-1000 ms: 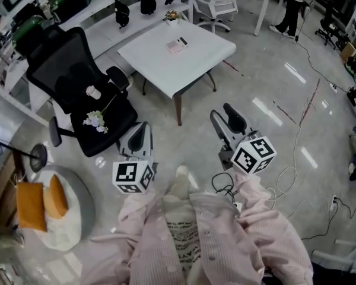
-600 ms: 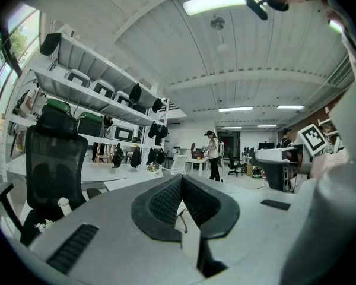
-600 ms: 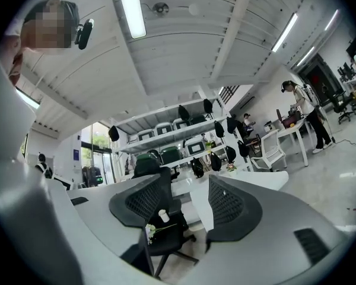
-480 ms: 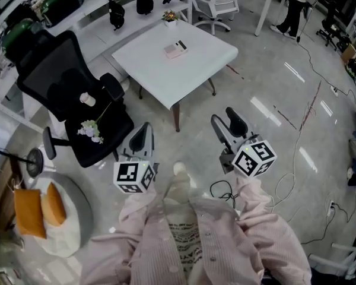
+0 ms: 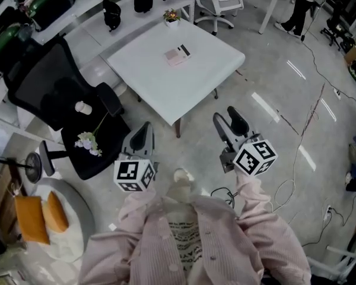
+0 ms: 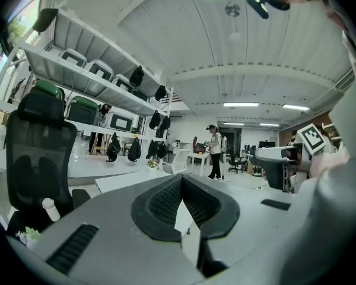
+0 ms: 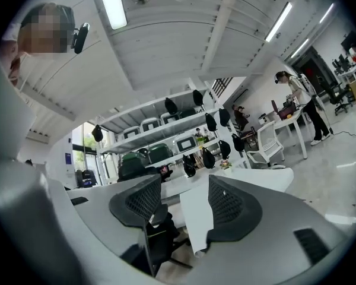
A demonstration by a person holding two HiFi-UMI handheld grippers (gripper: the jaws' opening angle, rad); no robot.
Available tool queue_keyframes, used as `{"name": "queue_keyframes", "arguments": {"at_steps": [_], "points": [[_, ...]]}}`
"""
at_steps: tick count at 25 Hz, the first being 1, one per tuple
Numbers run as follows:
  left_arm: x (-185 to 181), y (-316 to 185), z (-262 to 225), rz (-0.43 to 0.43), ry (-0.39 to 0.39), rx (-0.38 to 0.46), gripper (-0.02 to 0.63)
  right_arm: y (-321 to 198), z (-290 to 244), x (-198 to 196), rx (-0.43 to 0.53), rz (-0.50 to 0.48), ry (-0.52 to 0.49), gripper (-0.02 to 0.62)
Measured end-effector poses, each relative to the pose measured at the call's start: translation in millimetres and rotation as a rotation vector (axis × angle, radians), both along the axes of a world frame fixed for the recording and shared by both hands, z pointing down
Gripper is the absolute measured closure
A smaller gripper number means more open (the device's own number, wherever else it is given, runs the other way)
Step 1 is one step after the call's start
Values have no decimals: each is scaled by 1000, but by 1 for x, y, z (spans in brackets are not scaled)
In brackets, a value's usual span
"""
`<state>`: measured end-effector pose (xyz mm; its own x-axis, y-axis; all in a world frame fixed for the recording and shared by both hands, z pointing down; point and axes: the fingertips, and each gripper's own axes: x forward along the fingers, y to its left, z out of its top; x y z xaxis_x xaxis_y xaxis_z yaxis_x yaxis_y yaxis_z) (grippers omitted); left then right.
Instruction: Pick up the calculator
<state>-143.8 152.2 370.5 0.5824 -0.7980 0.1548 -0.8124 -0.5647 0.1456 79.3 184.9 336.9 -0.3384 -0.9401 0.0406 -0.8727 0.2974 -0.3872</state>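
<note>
Calculator point(image 5: 177, 55) laid flat on white table point(image 5: 213, 79), on far half of top, well clear of all edges; print on it too small to be read. Near table corner pointed toward grippers, bare floor point(image 5: 190, 144) left between. Black office chair point(image 5: 53, 97) set close at table's left; cables point(image 5: 296, 159) strewn on floor at right. Left gripper point(image 5: 141, 136) jaws closed together, nothing held. Right gripper point(image 5: 230, 123) jaws spread wide, nothing between. Square black-and-white markers carried on cubes point(image 5: 254, 157).

A smooth white table point(image 5: 148, 82) stands on a glossy floor point(image 5: 285, 100) beside a black mesh chair point(image 5: 38, 91); the right gripper point(image 5: 224, 113) is matt grey plastic, the sleeve point(image 5: 258, 218) striped cloth
</note>
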Motion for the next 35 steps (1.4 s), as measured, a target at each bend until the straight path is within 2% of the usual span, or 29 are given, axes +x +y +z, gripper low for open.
{"name": "queue_keyframes", "arguments": {"at_steps": [10, 21, 29, 35], "points": [[10, -79, 16, 24, -1, -21, 606, -71, 19, 6, -32, 10, -28, 377], [20, -115, 31, 63, 3, -59, 605, -111, 36, 10, -62, 24, -55, 377], [26, -160, 49, 27, -10, -102, 606, -166, 54, 22, -101, 3, -77, 377], [37, -207, 70, -11, -15, -155, 606, -226, 76, 32, -155, -39, -90, 377]]}}
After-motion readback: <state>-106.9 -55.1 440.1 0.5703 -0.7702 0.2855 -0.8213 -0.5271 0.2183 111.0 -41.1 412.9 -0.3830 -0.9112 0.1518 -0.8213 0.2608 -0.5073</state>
